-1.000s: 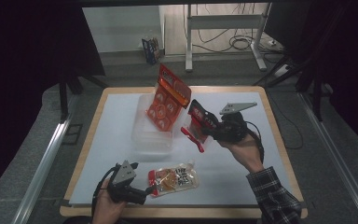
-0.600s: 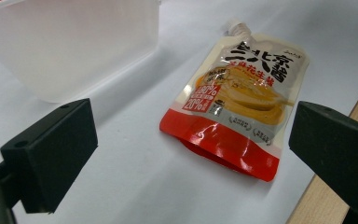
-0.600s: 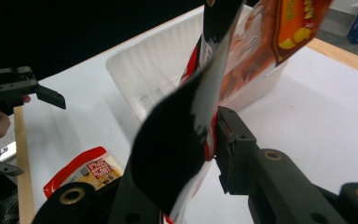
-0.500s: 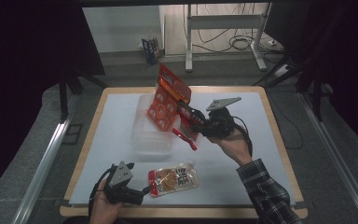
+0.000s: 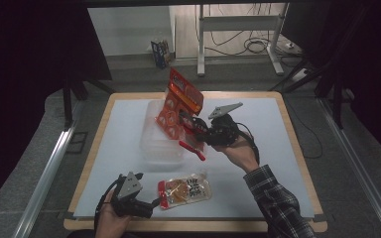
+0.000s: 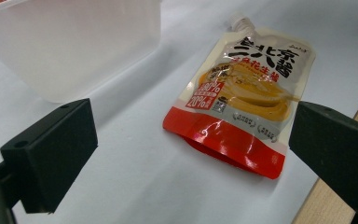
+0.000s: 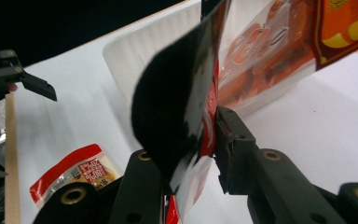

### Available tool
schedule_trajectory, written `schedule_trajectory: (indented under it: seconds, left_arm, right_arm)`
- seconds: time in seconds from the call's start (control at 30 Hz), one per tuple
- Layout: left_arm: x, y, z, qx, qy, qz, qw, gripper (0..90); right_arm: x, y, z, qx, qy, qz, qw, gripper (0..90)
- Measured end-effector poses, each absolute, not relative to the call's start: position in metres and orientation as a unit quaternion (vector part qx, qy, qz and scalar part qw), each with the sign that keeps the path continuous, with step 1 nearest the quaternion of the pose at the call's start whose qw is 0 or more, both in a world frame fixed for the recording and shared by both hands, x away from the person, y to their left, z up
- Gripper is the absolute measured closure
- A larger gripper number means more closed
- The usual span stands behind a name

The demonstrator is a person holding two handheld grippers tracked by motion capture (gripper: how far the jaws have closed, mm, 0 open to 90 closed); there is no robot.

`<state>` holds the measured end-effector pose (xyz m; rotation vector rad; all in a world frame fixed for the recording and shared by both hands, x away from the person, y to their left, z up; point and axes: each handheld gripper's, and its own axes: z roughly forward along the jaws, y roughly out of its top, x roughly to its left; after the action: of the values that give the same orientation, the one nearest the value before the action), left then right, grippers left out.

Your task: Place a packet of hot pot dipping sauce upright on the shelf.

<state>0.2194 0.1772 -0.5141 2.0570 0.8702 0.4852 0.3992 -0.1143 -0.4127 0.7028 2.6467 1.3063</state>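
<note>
Right gripper (image 5: 191, 134) clamped on a black-red pouch (image 7: 182, 107) beside the bin (image 5: 161, 144), left gripper (image 5: 154, 203) wide open, empty, near the sauce pouch (image 5: 186, 189).

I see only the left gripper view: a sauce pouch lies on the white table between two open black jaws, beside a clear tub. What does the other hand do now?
Observer: In the high view, the right gripper is over the clear tub, shut on a black and red packet.
Operator: Is anything already in the tub?
Observer: Yes, an orange snack bag stands in it, leaning toward the far side.
Operator: Is my pouch touched by the left gripper?
Observer: No. The high view shows the left gripper just short of the sauce pouch, with its jaws open.
</note>
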Motion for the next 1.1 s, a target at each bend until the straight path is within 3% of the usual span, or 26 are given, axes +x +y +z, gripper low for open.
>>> schedule_trajectory:
  seconds: [1.1]
  left_arm:
    - [0.219,0.174,-0.515,0.826,0.339,0.195,0.405,1.0]
  right_arm:
    - [0.418,-0.061,-0.419,0.202,0.886,0.41,0.07,72.5]
